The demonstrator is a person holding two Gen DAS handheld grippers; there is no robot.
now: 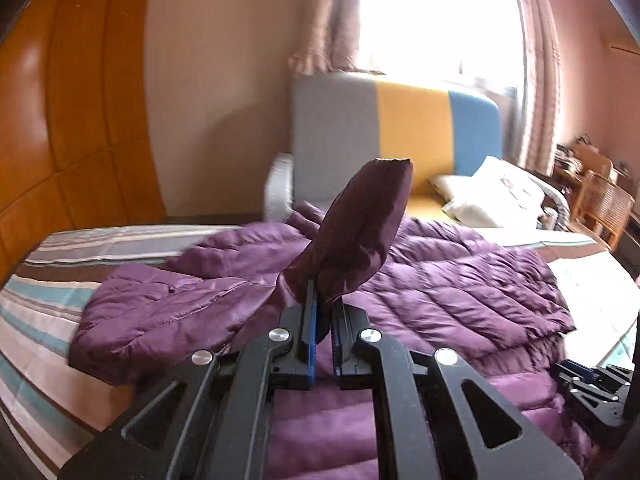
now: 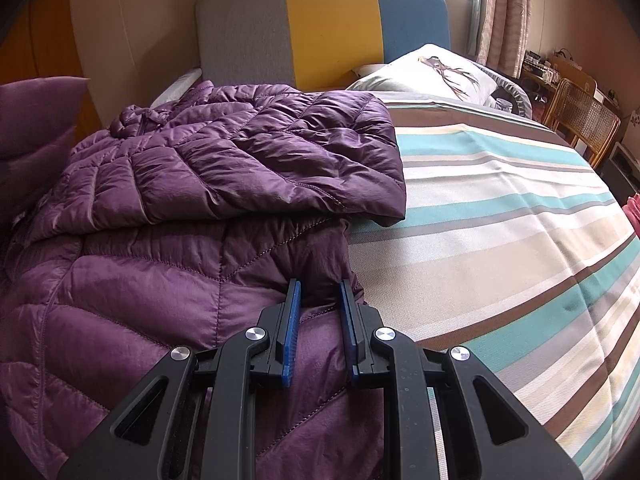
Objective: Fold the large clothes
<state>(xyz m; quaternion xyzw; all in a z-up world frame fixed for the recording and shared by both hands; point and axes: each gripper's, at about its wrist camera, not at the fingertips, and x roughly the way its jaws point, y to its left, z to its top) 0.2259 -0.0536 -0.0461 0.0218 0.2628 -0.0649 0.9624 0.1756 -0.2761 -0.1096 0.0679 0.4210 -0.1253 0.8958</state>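
Closest to us in the left wrist view, our left gripper (image 1: 324,300) has its blue pads pressed together on a fold of the purple puffer jacket (image 1: 440,292), and the cuff end of a sleeve (image 1: 360,220) sticks up out of the jaws, lifted clear of the rest of the coat. Everything else of the jacket lies spread on the striped bedsheet (image 1: 36,312), with the collar end toward the far left and the quilted body running right.

Over in the right wrist view, our right gripper (image 2: 318,300) sits at the near right edge of the jacket (image 2: 200,160). Its pads are a little way apart with a bunched bit of purple fabric between them, so it looks like it's pinching the hem there. One sleeve or side panel is folded across the top of the coat, ending just beside the bare stripes of the sheet (image 2: 500,200).

Farther back we see a headboard (image 2: 320,32) in grey, yellow and blue, a white pillow (image 2: 436,68) at the far right of the bed, and a wicker chair (image 2: 580,120) near the curtains (image 2: 504,12).
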